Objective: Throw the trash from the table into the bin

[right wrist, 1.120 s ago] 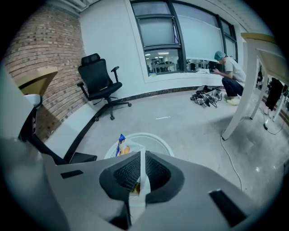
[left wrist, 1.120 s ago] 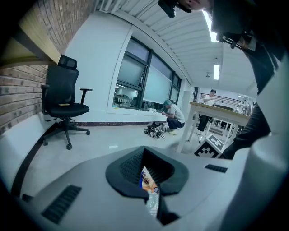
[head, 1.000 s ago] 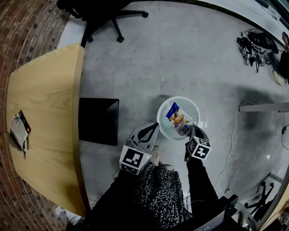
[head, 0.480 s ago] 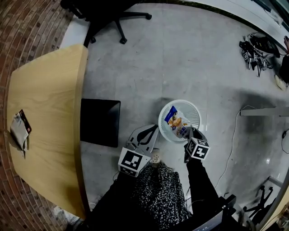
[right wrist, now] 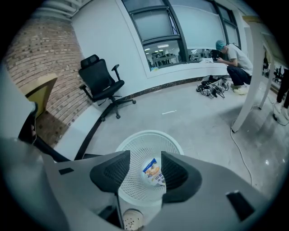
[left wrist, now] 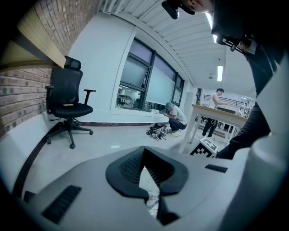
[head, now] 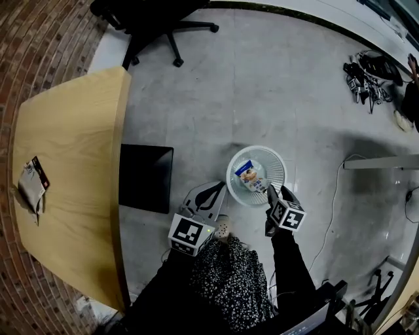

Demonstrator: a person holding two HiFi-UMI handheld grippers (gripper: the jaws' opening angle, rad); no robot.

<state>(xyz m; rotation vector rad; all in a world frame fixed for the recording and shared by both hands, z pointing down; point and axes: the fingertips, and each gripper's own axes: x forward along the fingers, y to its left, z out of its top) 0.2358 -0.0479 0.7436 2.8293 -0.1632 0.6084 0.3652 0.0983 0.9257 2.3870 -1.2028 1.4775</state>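
Note:
A white mesh bin [head: 275, 165] stands on the grey floor in front of me. A blue and orange snack bag [head: 249, 176] lies inside it, free of any grip. My right gripper [head: 275, 194] hangs over the bin's near rim; its jaws have just been opening and stand open with nothing pressed between them. In the right gripper view the bag [right wrist: 153, 172] shows down in the bin [right wrist: 135, 140] between the spread pads [right wrist: 178, 173]. My left gripper [head: 208, 195] sits left of the bin, shut and empty. More trash, a packet [head: 29, 184], lies on the wooden table [head: 72, 137].
A black flat panel [head: 145, 176] lies on the floor beside the table. An office chair [head: 154, 16] stands at the far side. A heap of cables [head: 366, 69] and a white table leg [head: 380, 161] are to the right. A person [right wrist: 232, 56] crouches far off.
The right gripper's jaws have opened. The snack bag has left them and dropped deeper into the bin. The left gripper has stayed where it was.

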